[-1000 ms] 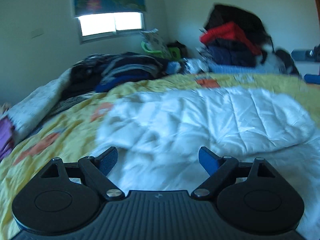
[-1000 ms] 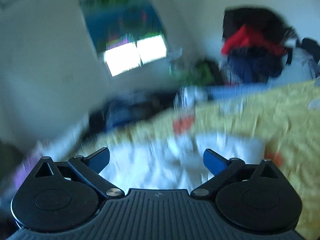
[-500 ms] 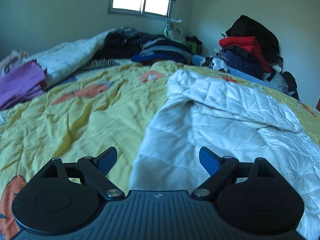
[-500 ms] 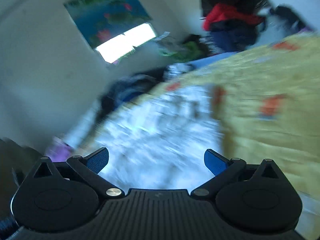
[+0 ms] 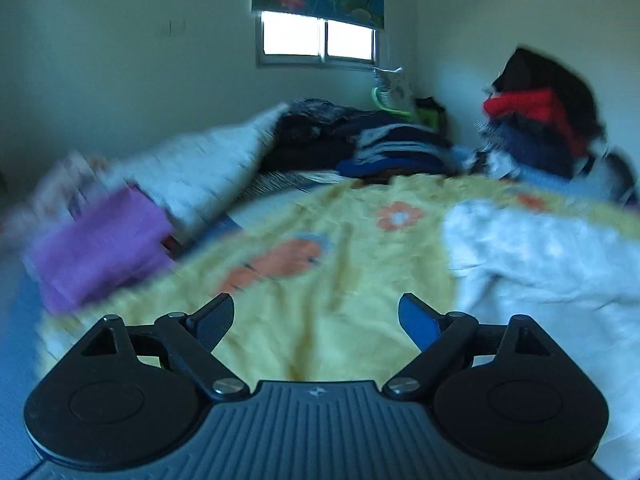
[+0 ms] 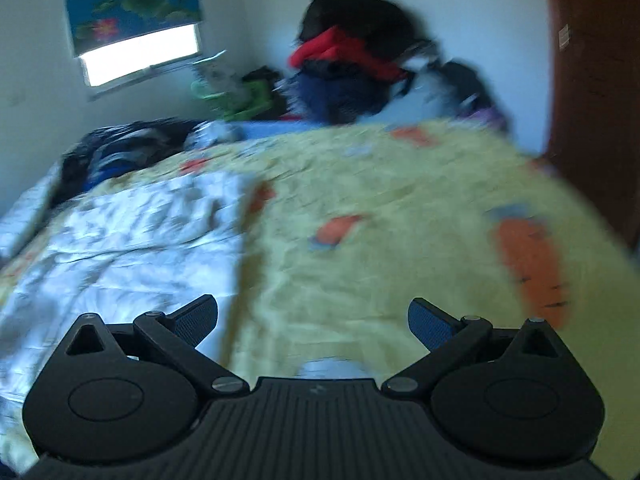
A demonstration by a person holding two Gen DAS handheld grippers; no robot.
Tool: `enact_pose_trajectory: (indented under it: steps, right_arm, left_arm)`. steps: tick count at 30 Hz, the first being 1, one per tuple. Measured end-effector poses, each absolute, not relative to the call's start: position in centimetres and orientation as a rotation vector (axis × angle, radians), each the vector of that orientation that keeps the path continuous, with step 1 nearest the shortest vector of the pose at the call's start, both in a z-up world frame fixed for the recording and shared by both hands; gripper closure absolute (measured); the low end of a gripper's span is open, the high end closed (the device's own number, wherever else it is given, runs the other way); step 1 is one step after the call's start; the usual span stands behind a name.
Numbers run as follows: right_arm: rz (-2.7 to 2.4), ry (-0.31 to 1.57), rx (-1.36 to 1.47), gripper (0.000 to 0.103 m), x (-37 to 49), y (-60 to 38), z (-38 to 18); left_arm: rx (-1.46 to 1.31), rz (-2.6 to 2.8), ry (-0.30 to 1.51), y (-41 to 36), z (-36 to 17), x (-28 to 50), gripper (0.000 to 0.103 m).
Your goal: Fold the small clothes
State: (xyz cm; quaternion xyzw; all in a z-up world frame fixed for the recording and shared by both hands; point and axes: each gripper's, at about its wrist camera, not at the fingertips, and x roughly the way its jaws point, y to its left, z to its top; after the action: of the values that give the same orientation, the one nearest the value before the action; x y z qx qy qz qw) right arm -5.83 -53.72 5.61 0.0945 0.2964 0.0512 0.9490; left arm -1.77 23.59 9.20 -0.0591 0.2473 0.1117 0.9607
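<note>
A white quilted garment lies crumpled on the yellow flowered bedspread, to the right of my left gripper. That gripper hovers over bare bedspread; its jaws stand wide and are opening, with nothing between them. In the right wrist view the same white garment spreads to the left, its edge just under the left finger. My right gripper is open and empty above the bedspread. Both views are blurred by motion.
A folded purple cloth sits at the bed's left side. Dark folded clothes are stacked at the head of the bed. A tall red, blue and black heap rises at the back right, beside a brown door.
The left view swung left off the white garment onto bare yellow bedspread. The right view swung right, leaving the garment at its left edge. Both grippers stayed open and empty.
</note>
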Motion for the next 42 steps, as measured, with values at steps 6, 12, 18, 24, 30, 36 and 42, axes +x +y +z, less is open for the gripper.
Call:
enact_pose_trajectory:
  steps: [6, 12, 18, 24, 30, 36, 42]
  right_arm:
    - [0.275, 0.804, 0.348, 0.0, -0.8, -49.6, -0.3]
    - [0.318, 0.911, 0.502, 0.001, -0.5, -49.6, -2.1]
    - [0.501, 1.045, 0.858, 0.002, -0.2, -51.6, -4.0]
    - [0.579, 1.087, 0.888, 0.001, -0.6, -49.3, -4.3]
    - [0.621, 1.085, 0.851, 0.002, -0.4, -47.4, -4.0]
    - [0.565, 1.043, 0.902, 0.0, 0.0, -47.6, -4.0]
    - [0.525, 0.865, 0.801, 0.0, -0.1, -46.7, -3.9]
  left_arm:
    - [-0.161, 0.041, 0.624, 18.6, 5.6, -1.8, 0.011]
    - [-0.21, -0.004, 0.715, 17.3, 3.2, -2.0, 0.011]
    - [-0.338, -0.025, 0.807, 18.5, 1.7, -0.6, 0.011]
    - [-0.414, -0.062, 0.86, 19.2, 0.7, -0.3, 0.011]
    - [-0.646, -0.12, 0.886, 22.7, 0.3, -0.1, 0.011]
    - [-0.753, -0.149, 0.9, 23.8, 0.0, 0.2, 0.01]
    - [-0.694, -0.277, 0.947, 21.7, 0.1, 0.2, 0.01]
